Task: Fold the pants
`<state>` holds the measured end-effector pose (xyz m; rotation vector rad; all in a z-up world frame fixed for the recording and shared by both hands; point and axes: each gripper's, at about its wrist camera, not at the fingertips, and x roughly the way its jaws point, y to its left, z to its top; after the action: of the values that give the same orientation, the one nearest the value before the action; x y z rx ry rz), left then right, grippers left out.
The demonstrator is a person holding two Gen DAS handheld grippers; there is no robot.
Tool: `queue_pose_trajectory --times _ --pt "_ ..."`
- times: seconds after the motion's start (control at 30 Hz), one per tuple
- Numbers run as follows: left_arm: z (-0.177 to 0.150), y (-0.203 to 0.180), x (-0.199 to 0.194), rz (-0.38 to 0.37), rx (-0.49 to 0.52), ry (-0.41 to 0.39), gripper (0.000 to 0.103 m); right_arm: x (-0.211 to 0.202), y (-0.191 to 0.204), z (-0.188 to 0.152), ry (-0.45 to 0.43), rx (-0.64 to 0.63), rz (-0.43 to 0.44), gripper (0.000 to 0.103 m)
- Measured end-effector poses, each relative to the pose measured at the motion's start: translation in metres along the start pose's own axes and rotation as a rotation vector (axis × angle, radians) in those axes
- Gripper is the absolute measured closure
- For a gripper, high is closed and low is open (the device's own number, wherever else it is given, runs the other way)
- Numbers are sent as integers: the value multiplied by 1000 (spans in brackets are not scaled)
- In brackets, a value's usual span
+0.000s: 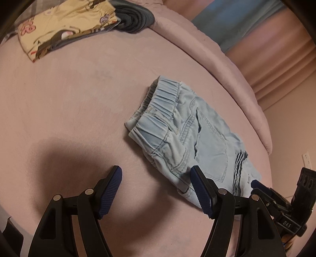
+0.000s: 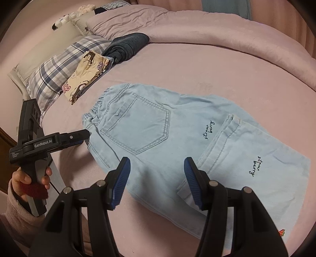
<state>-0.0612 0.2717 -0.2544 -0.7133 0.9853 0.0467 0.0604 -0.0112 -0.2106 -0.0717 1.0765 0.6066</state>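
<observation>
Lying on the pink bed sheet (image 2: pixel 177 65), light-blue denim pants (image 2: pixel 150 126) are folded lengthwise w/ back pocket (image 2: pixel 138 124) facing up & elastic waistband (image 1: pixel 158 106) toward the pillow end. "Straw berry" script shows twice in the right wrist view, once mid-leg and once near the hem; the leg end is doubled back so a hem edge sits across the fabric.

Left gripper (image 1: pixel 156 189) hovers low over the sheet at the waistband-side edge of the pants, fingers spread wide, nothing between them; its right pad (image 1: pixel 201 191) overlaps the denim edge in view, contact can't be confirmed. In the right wrist view the same tool shows from the side, tip (image 2: pixel 83 135) just beside the waistband corner, held by the person's left hand (image 2: pixel 29 179) in a pink sleeve.

Right gripper (image 2: pixel 157 181) sits above the leg section, fingers also apart & empty, blue ribbed pads on both sides of the fabric below.

Near the pillow end: folded yellow cartoon-print garment (image 2: pixel 85 79) resting on a dark gray folded garment (image 2: pixel 126 45), beside a plaid pillow (image 2: pixel 59 73). Pink duvet (image 2: pixel 217 33) bunched along the far side; plush toys (image 2: pixel 71 15) at the headboard end.
</observation>
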Motion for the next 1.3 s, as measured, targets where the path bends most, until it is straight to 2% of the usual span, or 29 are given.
queue_pose_trajectory --times 0.17,0.6,0.73,0.77,0.8,0.9,0.93,1.03,1.13,1.2,1.27,1.3 --pt "8 10 5 -40 -52 3 31 0 1 -1 3 -1 1 47" --pt "35 23 29 -217 -177 -1 30 4 -5 -6 15 19 12 47" --pt "35 20 30 -210 -170 1 30 7 -7 -7 17 29 11 47" --pt "34 19 29 -192 -168 -3 37 7 -7 -7 17 31 9 47" --pt "33 18 29 -167 -167 -5 52 7 -7 -7 13 31 7 47" --pt "30 20 30 -192 -204 -3 69 5 -5 -8 -2 26 -11 48" --pt "29 18 29 -197 -205 -7 70 3 -6 -8 -9 23 -23 48" --pt "28 3 22 -175 -152 -39 77 -3 -16 -7 -17 41 -52 48" --pt "27 -25 4 -142 -37 -105 78 -10 -32 -9 -24 83 -90 50" --pt "24 -50 -9 -135 65 -145 79 -13 -44 -13 -16 116 -119 56" --pt "19 -75 -21 -140 156 -179 79 -10 -52 -17 5 140 -130 70" --pt "18 -86 -24 -147 187 -189 79 -6 -55 -19 13 145 -133 73"
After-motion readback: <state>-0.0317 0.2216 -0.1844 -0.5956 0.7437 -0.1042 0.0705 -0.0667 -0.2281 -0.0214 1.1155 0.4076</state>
